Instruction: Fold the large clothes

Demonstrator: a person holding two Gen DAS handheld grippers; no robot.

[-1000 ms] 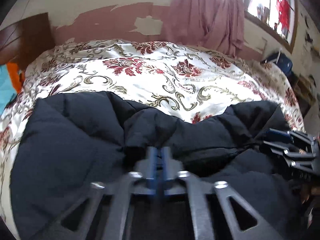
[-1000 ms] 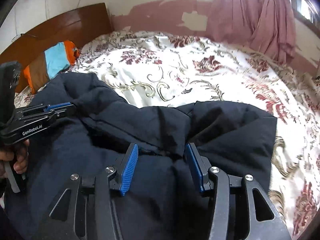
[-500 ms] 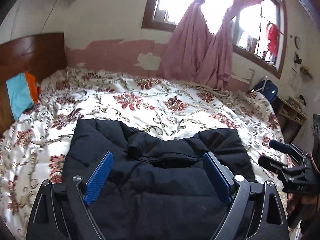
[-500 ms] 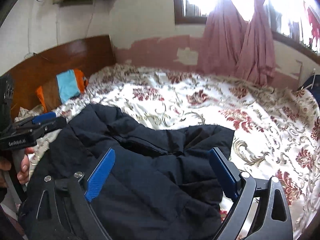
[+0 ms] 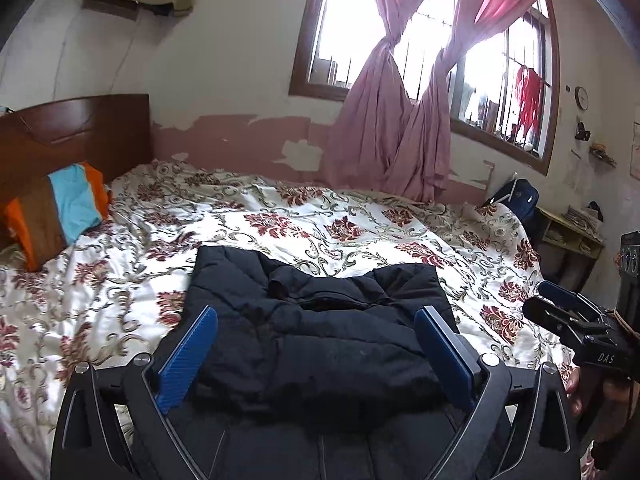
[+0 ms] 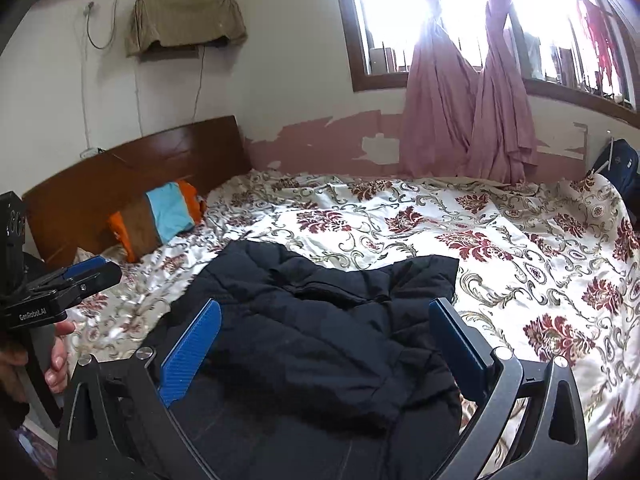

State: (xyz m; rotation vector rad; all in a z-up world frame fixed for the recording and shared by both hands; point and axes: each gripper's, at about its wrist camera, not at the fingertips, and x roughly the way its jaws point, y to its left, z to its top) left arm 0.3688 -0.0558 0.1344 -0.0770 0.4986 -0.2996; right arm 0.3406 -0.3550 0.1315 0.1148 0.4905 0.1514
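In the right wrist view, the black body of the left tool [image 6: 86,276], held at the left edge of the frame, carries the white lettering "GenRobot.AI". In the left wrist view, the right tool [image 5: 560,304], at the right edge, shows white letters that read "DAS" on its black body. No other writing in either view is legible.

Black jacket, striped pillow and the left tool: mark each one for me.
black jacket [image 5: 320,344]: left wrist view, on the puffy folded middle.
striped pillow [image 6: 168,212]: right wrist view, on its light blue stripe.
left tool [image 5: 316,354]: left wrist view, midway between its open blue fingertips.
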